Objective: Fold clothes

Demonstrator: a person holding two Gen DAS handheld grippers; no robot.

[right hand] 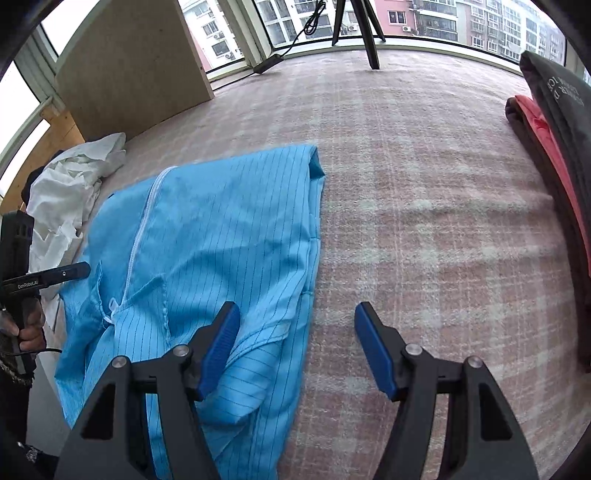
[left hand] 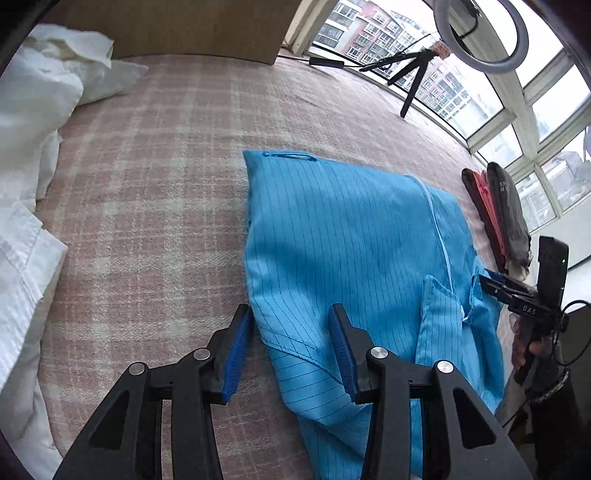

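Observation:
A blue pinstriped garment (left hand: 351,236) with a zipper lies partly folded on the pink plaid bed cover (left hand: 166,184); it also shows in the right wrist view (right hand: 221,229). My left gripper (left hand: 291,325) is open, its jaws straddling the garment's near left edge just above the cloth. My right gripper (right hand: 297,325) is open over the garment's near right edge, its left finger above the cloth and its right finger above the cover. The right gripper also shows in the left wrist view (left hand: 491,282), and the left gripper shows in the right wrist view (right hand: 79,271).
White clothes (left hand: 33,122) are piled at the left of the bed. A stack of folded dark and red clothes (right hand: 554,147) lies at the right. A brown board (right hand: 129,62), a tripod (right hand: 364,29) and a ring light (left hand: 480,33) stand by the windows.

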